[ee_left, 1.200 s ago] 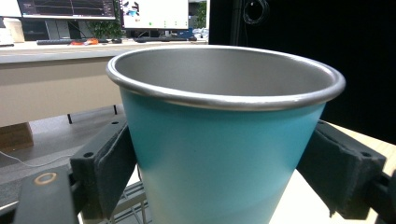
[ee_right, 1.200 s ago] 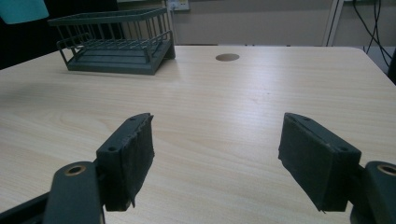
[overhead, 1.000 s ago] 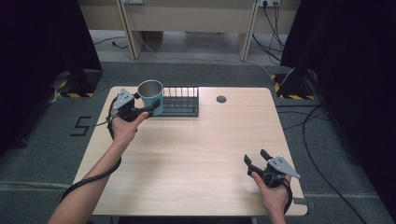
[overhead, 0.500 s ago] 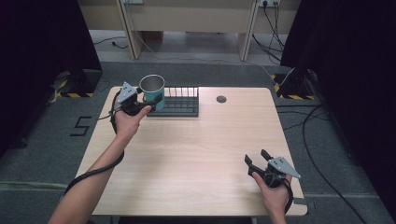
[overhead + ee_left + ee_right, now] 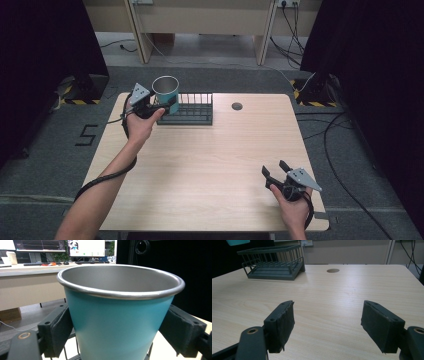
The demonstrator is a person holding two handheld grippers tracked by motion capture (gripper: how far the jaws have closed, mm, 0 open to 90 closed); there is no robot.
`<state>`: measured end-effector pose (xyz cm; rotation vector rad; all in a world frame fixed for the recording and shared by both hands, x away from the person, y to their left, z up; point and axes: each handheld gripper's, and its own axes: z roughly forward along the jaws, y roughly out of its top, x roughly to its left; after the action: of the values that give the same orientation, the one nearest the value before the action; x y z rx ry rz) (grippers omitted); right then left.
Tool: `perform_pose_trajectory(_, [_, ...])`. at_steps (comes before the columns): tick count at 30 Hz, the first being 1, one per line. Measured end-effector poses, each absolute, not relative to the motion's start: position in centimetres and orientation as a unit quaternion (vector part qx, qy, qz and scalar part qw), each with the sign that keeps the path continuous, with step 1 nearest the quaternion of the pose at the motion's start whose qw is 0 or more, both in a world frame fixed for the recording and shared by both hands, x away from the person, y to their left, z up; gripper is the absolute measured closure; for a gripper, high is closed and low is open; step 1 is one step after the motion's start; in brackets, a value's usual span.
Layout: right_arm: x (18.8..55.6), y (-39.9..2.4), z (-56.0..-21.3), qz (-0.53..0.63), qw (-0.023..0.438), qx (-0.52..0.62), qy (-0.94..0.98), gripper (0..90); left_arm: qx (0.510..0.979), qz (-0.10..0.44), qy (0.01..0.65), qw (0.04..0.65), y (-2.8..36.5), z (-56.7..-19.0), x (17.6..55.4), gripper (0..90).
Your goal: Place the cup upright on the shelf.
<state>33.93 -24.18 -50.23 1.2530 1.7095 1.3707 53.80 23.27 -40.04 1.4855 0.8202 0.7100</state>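
Observation:
A teal cup [image 5: 165, 91] with a bare metal rim and inside is held upright in my left gripper [image 5: 167, 103], which is shut on its sides. In the left gripper view both pads press the cup [image 5: 120, 322] wall below the rim. The cup hangs over the left end of a dark wire rack [image 5: 192, 111] at the table's far left. My right gripper [image 5: 273, 171] rests open near the table's front right corner, with only bare wood between its jaws [image 5: 332, 322]. From there the rack [image 5: 274, 265] stands far off, with the cup's [image 5: 237, 242] base just above it.
A round cable hole [image 5: 237, 106] sits in the wooden table [image 5: 210, 165] right of the rack. Cables trail from both grippers. Beyond the far edge are grey floor, desk legs and dark curtains at both sides.
My left gripper has carried the cup a little higher and to the right, over the rack's left end. The right gripper has stayed put.

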Motion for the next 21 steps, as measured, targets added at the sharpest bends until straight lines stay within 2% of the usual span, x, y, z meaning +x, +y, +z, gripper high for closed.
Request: perform_pose_trajectory(21, [33.9, -24.3, -50.3, 0.518, 0.303, 0.474, 0.645, 27.2, 0.643, 0.311, 0.379, 0.588, 22.3, -40.6, 57.2, 15.1])
